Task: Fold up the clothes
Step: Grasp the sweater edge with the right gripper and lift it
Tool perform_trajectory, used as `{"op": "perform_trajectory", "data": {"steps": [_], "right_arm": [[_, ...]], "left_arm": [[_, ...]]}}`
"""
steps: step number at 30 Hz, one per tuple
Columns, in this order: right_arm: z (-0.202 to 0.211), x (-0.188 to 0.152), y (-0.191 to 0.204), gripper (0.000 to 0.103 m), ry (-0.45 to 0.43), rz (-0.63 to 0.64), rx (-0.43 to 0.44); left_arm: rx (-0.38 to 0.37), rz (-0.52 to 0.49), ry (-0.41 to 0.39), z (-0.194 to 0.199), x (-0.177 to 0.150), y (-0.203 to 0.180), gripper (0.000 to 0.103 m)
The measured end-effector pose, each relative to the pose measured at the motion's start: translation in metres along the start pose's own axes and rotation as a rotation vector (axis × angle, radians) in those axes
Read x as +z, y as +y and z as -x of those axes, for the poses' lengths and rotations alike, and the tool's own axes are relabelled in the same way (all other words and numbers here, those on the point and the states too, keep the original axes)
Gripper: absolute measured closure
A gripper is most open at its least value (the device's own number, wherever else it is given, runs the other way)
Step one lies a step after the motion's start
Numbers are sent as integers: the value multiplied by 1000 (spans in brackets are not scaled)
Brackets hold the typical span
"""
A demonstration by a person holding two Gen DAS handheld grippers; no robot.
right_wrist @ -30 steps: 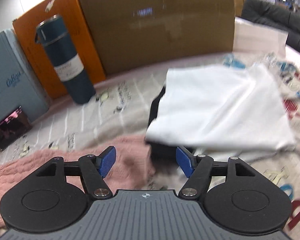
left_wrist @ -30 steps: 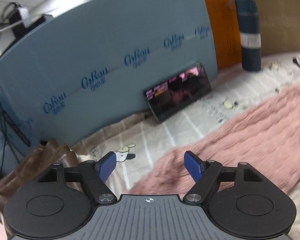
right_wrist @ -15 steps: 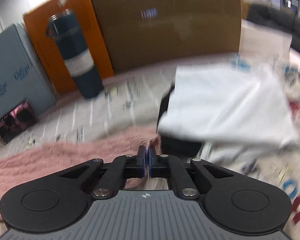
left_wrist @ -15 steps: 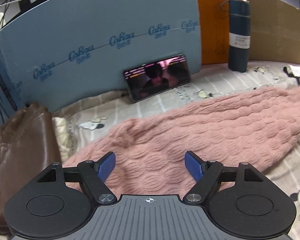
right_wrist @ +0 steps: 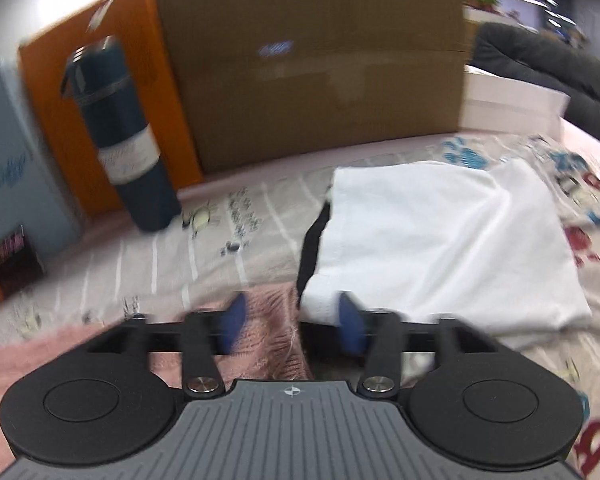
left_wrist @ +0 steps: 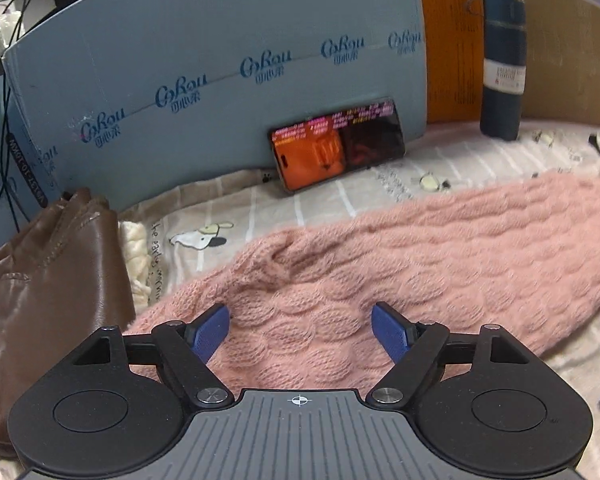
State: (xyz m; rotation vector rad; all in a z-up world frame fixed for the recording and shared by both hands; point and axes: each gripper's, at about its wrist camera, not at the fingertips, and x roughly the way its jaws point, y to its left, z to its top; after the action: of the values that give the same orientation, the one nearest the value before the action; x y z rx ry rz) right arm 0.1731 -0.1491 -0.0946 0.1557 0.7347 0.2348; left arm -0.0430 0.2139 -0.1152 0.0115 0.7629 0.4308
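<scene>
A pink knitted sweater [left_wrist: 400, 264] lies stretched across the printed bedsheet [left_wrist: 332, 196]. My left gripper [left_wrist: 300, 330] is open and empty, its blue fingers just above the sweater's left part. My right gripper [right_wrist: 290, 322] is open, over the sweater's right end [right_wrist: 268, 332], which lies between the fingers. A folded white garment [right_wrist: 440, 236] lies on a black one [right_wrist: 312, 244] just right of that end.
A phone [left_wrist: 338, 142] leans on a blue box [left_wrist: 220, 80]. A dark blue flask [left_wrist: 502, 64] stands by an orange box [left_wrist: 456, 40] and a cardboard box [right_wrist: 312, 60]. A brown leather garment [left_wrist: 48, 288] lies at the left.
My right gripper shut over the sweater's end, then opened again. My left gripper drew back, so more of the sweater came into its view; it stayed open.
</scene>
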Motion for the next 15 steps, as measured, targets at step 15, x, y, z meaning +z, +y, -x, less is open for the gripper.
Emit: {"op": "perform_trajectory", "data": {"steps": [15], "right_arm": [[-27,-34,-40,27,180,-539,209]], "left_arm": [[-78,-6,-3,8,5,-17,21]]}}
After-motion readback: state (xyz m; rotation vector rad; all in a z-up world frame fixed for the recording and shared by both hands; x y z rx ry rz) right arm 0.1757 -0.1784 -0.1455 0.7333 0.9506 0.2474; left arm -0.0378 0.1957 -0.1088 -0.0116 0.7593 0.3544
